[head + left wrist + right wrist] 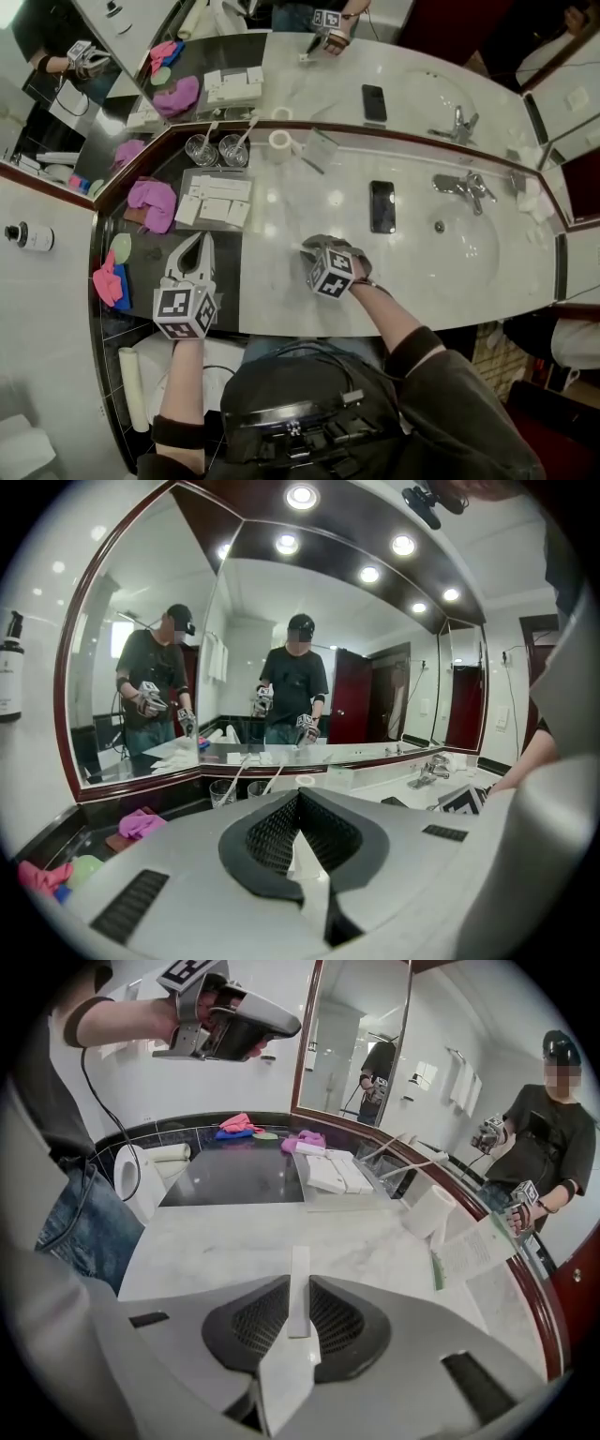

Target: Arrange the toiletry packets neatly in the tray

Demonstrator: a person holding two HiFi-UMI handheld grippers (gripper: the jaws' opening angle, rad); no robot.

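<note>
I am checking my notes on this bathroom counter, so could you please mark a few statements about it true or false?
1. The right gripper has a thin white packet between its jaws. True.
2. The phone lies in the sink. False: it lies flat on the counter, left of the sink.
3. Two glasses stand behind the tray, by the mirror. True.
4. The tray is empty. False: several white packets lie in it.
5. The left gripper has its jaws wide apart. False: its jaws are together.
</note>
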